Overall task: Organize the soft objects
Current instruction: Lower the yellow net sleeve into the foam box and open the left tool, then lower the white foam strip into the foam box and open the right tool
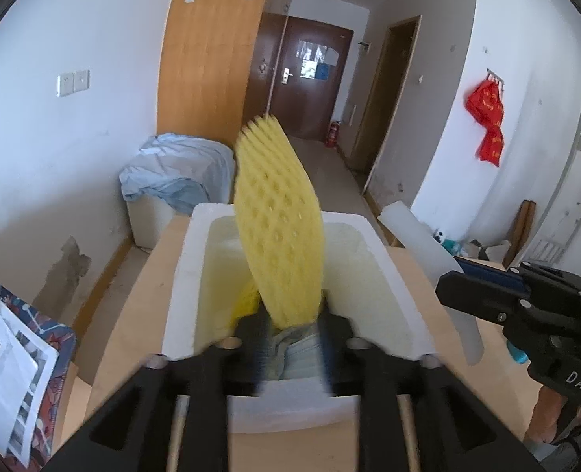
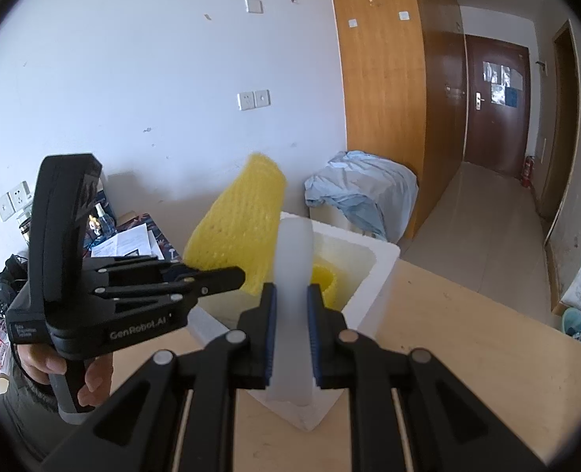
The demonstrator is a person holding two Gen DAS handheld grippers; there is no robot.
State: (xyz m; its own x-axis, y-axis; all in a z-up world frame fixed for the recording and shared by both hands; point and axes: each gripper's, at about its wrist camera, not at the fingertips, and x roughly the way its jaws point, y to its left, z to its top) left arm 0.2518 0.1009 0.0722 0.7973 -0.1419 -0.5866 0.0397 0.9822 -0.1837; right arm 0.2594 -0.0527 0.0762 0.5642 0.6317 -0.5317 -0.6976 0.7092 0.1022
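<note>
The foam net [image 1: 278, 228] stands in the foam box [image 1: 180, 275] on the table [image 2: 467, 334], cloth-draped bin [image 1: 180, 181] behind.

Yellow foam net sleeve [image 1: 278, 232], diamond-hole mesh pattern all over. White foam box [image 1: 184, 271], inside tinted pale yellow. Translucent white foam tube [image 2: 293, 275], plain. Left gripper [image 1: 290, 338] black; right gripper [image 2: 292, 326] black, blue ribbed pads [image 2: 270, 330]. Light tan wooden table [image 2: 467, 346]. Pale blue crumpled cloth [image 1: 180, 173]. Orange-tan wood wall panel [image 1: 211, 47]. Dark brown door [image 1: 310, 78]. Red bag [image 1: 487, 122] on white wall. Red-blue patterned cloth [image 1: 50, 334] under black-and-white printed sheets [image 1: 7, 358].
</note>
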